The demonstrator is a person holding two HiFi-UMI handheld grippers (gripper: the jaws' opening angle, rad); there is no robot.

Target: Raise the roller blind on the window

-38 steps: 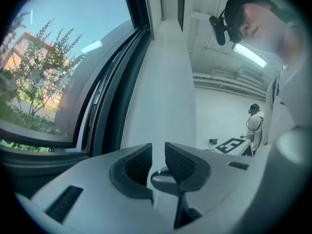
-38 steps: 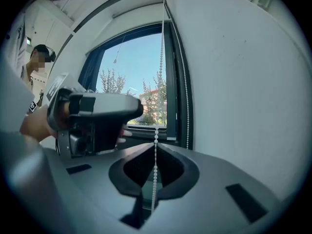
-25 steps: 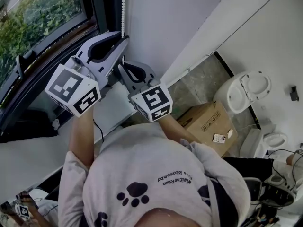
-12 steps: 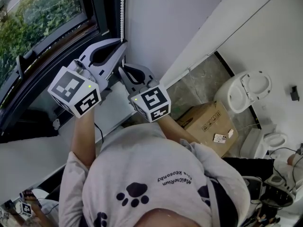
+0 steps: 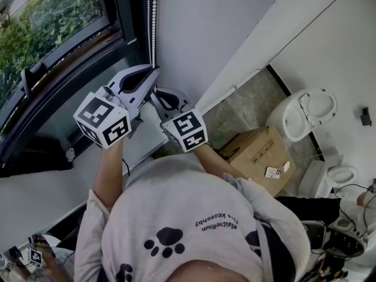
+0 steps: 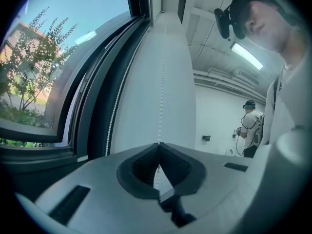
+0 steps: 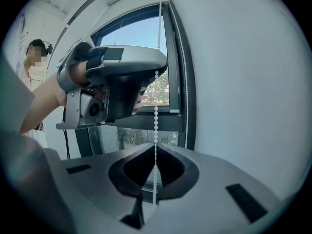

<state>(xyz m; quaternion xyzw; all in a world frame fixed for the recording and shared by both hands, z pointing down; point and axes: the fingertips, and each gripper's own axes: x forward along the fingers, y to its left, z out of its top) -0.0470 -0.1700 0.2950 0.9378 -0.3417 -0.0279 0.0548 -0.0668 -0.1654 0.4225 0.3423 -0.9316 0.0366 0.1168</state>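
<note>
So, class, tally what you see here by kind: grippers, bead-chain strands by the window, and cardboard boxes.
Grippers: 2 (left gripper, right gripper)
Bead-chain strands: 2 (gripped strand, free strand)
Cardboard boxes: 1 (cardboard box)
Total: 5

Take the brown cardboard box [image 5: 258, 154] on the grey stone floor [image 5: 244, 107] as your landmark. A small flat item, perhaps a phone [image 5: 272, 171], lies on the box's top near its lower right edge. Up and right of the box you have a white toilet [image 5: 305, 113]. Down and right of the box sits a second white fixture [image 5: 341, 174]. A small black fitting [image 5: 365, 116] hangs on the wall well right of the box. Far left of the box, green trees [image 5: 47, 10] show outdoors. The left gripper view shows you another person [image 6: 252, 128] in a headset under a ceiling light strip [image 6: 247, 55]; their place from the box cannot be told.
</note>
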